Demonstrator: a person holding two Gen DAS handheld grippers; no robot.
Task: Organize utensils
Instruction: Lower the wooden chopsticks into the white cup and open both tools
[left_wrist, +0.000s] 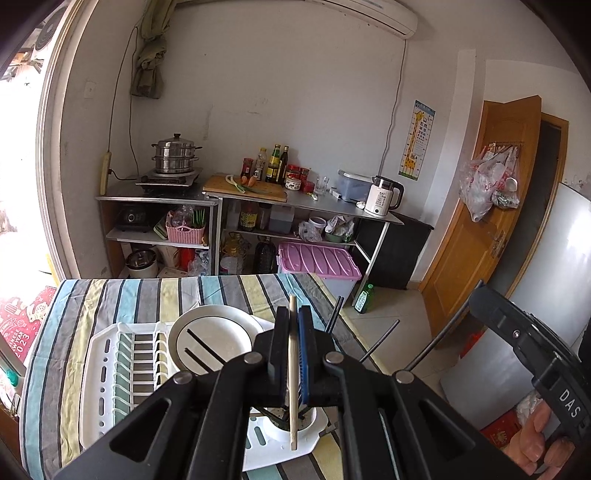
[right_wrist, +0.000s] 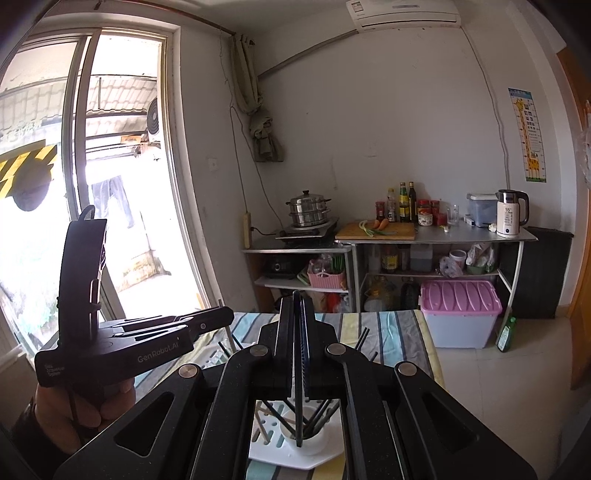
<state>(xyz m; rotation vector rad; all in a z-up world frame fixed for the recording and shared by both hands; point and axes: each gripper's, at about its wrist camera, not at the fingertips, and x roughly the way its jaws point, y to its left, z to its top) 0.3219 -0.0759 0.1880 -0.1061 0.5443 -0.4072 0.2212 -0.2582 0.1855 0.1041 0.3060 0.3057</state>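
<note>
A pale wooden chopstick (left_wrist: 293, 369) stands clamped between the fingers of the left gripper (left_wrist: 291, 339), running almost upright through the jaws, its top poking out above the fingertips and its lower end hanging over the white utensil cup (left_wrist: 295, 430) at the near corner of a white dish rack (left_wrist: 110, 369). The rack sits on a counter covered by a striped cloth (left_wrist: 122, 295) in blue, grey and yellow; a white plate (left_wrist: 214, 336) leans in the rack's slots just behind the left gripper, with two dark chopsticks lying across its face.

From the right wrist view, the right gripper (right_wrist: 297, 332) has its fingers pressed together on a dark chopstick (right_wrist: 298, 410) — a thin black rod that drops from between them into the same white cup (right_wrist: 314, 443), where several other dark chopsticks (right_wrist: 321, 413) lean outward. A further pale chopstick (right_wrist: 260, 421) rests on the rack's slotted base beside the cup. The left gripper's black body shows at the left of that view, held in a person's hand (right_wrist: 70, 410).

Behind the counter — steel shelving carrying a steamer pot (left_wrist: 175, 155), sauce bottles (left_wrist: 273, 162), a cutting board (left_wrist: 245, 188) with carrots and a white kettle (left_wrist: 382, 195)
</note>
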